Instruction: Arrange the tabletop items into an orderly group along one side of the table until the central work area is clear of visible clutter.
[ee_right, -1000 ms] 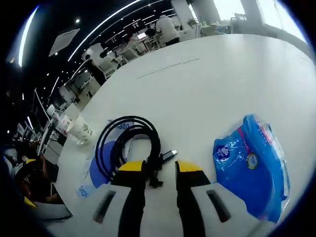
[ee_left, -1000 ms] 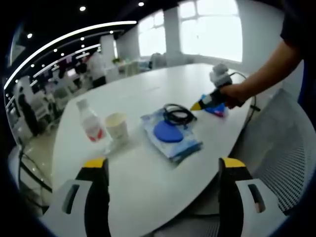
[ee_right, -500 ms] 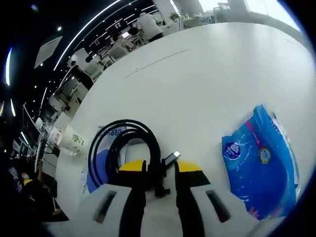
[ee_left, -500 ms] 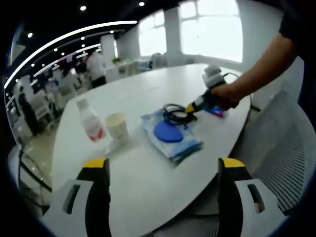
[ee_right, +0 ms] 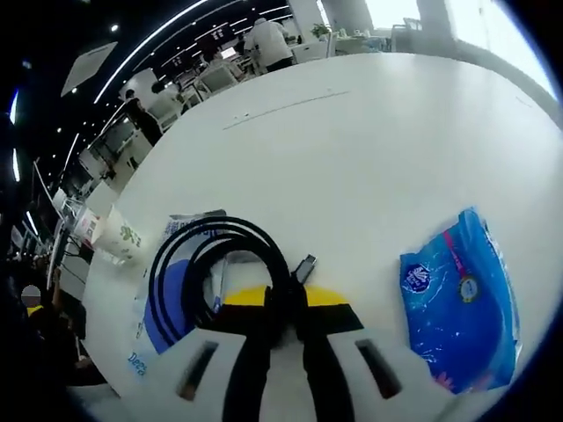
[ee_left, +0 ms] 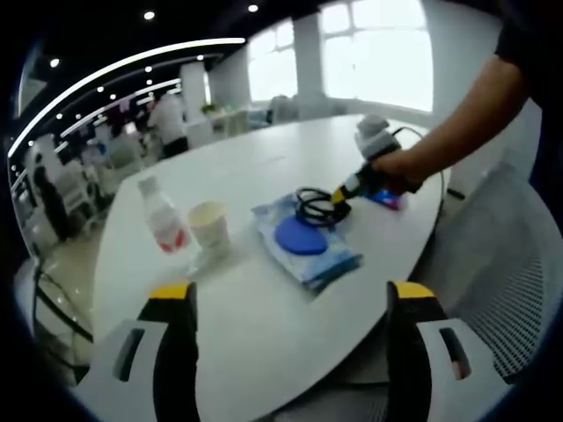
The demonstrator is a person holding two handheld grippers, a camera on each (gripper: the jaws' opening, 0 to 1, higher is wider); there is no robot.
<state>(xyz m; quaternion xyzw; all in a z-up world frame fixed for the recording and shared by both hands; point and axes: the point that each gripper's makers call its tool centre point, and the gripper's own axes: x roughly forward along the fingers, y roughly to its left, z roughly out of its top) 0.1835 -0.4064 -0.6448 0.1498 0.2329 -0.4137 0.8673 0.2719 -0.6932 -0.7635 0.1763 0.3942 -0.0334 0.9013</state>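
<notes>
Pinching the coiled black cable [ee_right: 220, 264] where it lies on the wet wipes pack [ee_left: 303, 242], the right gripper [ee_right: 280, 309] may drag that pack or spill loops; the left gripper [ee_left: 290, 303] hangs open near the table [ee_left: 255, 325] edge.

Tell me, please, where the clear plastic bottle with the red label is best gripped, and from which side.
Grip the clear plastic bottle with the red label around its labelled middle. It stands upright, so come level from its open side, away from the paper cup standing close beside it. The open left hand-held gripper seems the nearer one.
</notes>
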